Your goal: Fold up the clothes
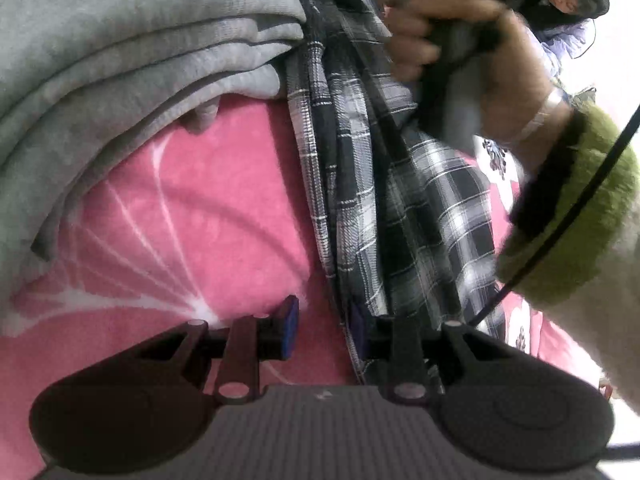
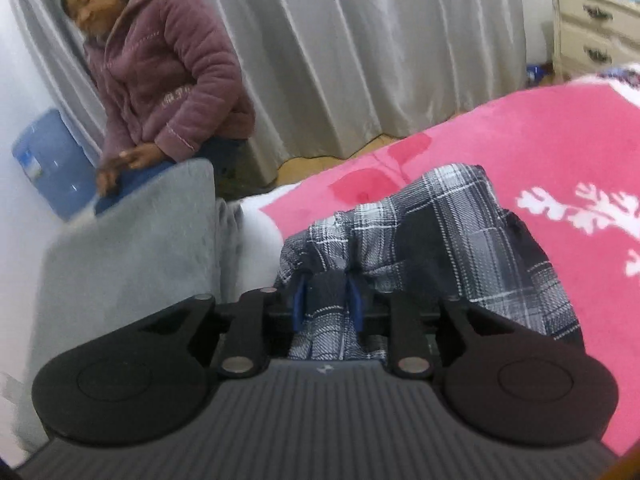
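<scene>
A black, grey and white plaid shirt (image 1: 360, 184) hangs in a bunched strip over the pink bedspread (image 1: 192, 208). My left gripper (image 1: 326, 328) is open; the shirt's lower edge lies against its right blue pad (image 1: 356, 328) but is not pinched. In the right wrist view my right gripper (image 2: 326, 304) is shut on a fold of the plaid shirt (image 2: 440, 232), which drapes ahead over the pink bedspread (image 2: 520, 148). The hand holding the right gripper (image 1: 460, 40) shows at the upper right of the left wrist view.
A folded grey garment (image 1: 120, 64) lies stacked on the bed at the left; it also shows in the right wrist view (image 2: 132, 248). A person in a purple jacket (image 2: 160, 72) sits beyond the bed by grey curtains. A cream dresser (image 2: 596, 36) stands at far right.
</scene>
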